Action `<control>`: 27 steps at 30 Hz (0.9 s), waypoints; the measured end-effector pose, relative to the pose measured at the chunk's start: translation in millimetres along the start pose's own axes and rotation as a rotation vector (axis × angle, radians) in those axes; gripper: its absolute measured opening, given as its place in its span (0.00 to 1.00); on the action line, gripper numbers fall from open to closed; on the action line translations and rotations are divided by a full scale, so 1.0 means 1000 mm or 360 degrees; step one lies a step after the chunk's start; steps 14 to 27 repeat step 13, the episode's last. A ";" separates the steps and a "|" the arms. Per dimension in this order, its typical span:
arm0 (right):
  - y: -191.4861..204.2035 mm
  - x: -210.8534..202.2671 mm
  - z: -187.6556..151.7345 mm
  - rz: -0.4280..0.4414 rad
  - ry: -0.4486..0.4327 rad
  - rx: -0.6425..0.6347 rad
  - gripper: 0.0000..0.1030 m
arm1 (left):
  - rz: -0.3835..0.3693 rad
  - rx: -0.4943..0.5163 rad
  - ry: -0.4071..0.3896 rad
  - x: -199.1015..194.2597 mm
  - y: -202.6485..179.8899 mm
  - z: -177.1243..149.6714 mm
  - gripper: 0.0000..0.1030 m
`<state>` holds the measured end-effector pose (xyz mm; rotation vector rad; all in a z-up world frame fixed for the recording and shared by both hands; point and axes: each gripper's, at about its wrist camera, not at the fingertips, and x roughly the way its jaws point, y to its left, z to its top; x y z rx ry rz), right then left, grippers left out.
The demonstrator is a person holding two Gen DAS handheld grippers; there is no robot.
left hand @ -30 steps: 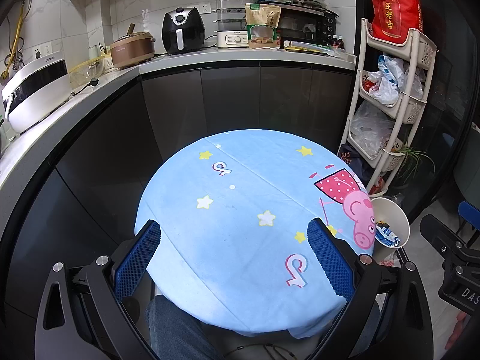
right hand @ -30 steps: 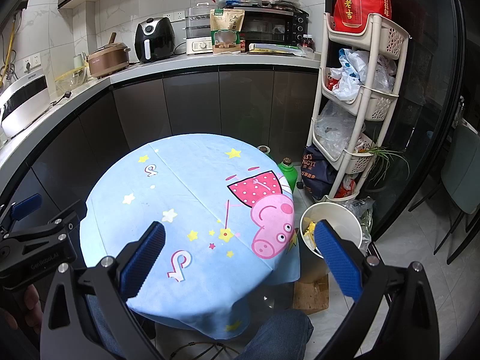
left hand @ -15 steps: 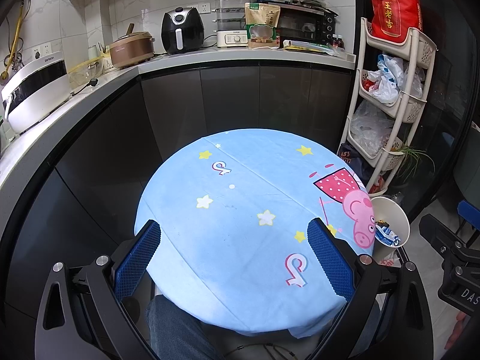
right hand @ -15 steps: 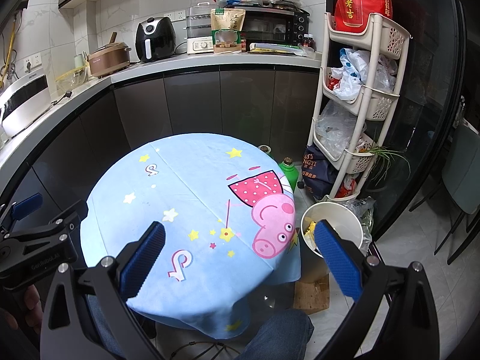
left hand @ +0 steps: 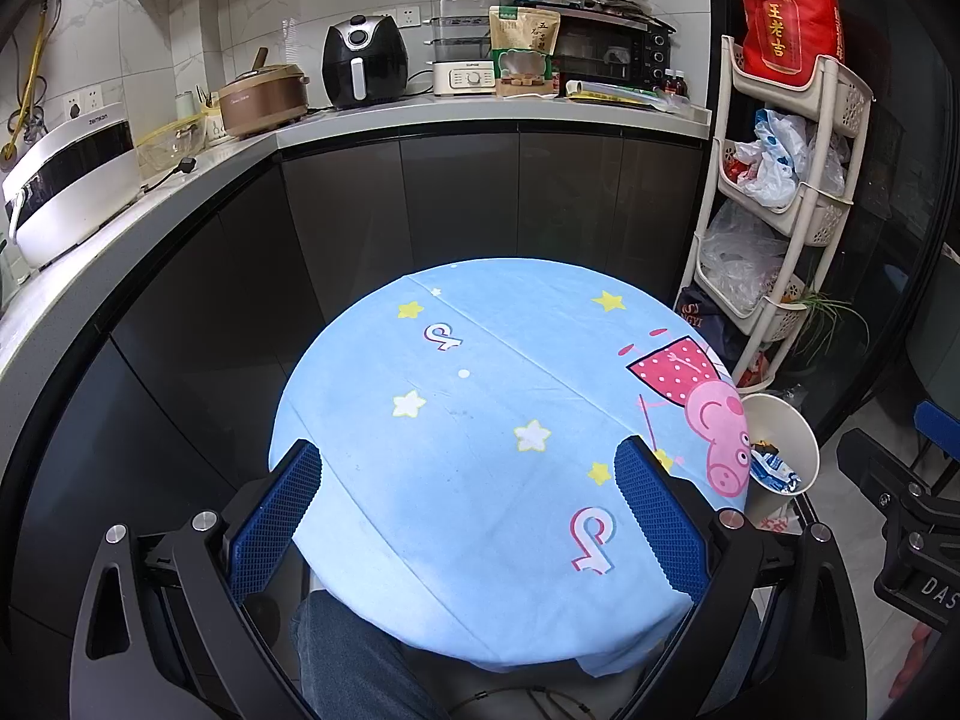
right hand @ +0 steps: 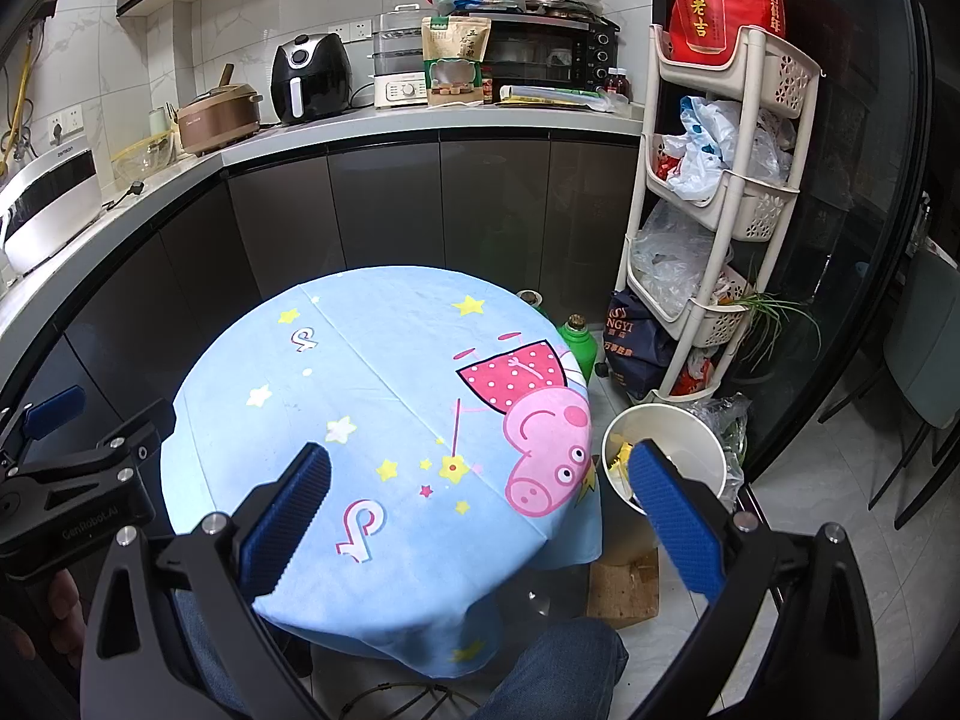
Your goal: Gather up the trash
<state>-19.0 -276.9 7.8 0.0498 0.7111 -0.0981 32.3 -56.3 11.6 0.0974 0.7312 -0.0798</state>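
Hiding bin (left hand: pixel 780 450) contents partly: tablecloth (left hand: pixel 480 420) edge.

The white bin (left hand: pixel 786 450) sits half behind the edge of the round table (left hand: pixel 480 420) in the left wrist view, so only a few wrappers inside it show; from the right wrist, a blue finger pad (right hand: pixel 672 510) covers part of its mouth. The table's legs are hidden under the cloth. The green bottle (right hand: pixel 579 342) shows only its top behind the table. Print on the counter packets is too small to read
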 end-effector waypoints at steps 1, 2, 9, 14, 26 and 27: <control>0.000 0.000 0.000 0.0000 0.0000 0.0000 0.97 | -0.0003 0.0005 0.0000 0.000 -0.002 0.000 0.92; 0.000 0.000 0.000 0.0000 0.0000 -0.0001 0.97 | -0.0004 0.0007 0.0002 -0.001 -0.003 0.000 0.92; 0.000 0.000 0.000 -0.0001 -0.0001 0.0002 0.97 | -0.0008 0.0007 0.0002 -0.002 -0.006 0.001 0.92; 0.000 0.000 0.000 0.0000 -0.0001 -0.0001 0.97 | -0.0011 0.0008 0.0003 0.001 -0.004 0.000 0.92; 0.000 0.000 0.000 0.0000 -0.0001 -0.0001 0.97 | -0.0011 0.0008 0.0003 0.001 -0.004 0.000 0.92; 0.000 0.000 0.000 0.0000 -0.0001 -0.0001 0.97 | -0.0011 0.0008 0.0003 0.001 -0.004 0.000 0.92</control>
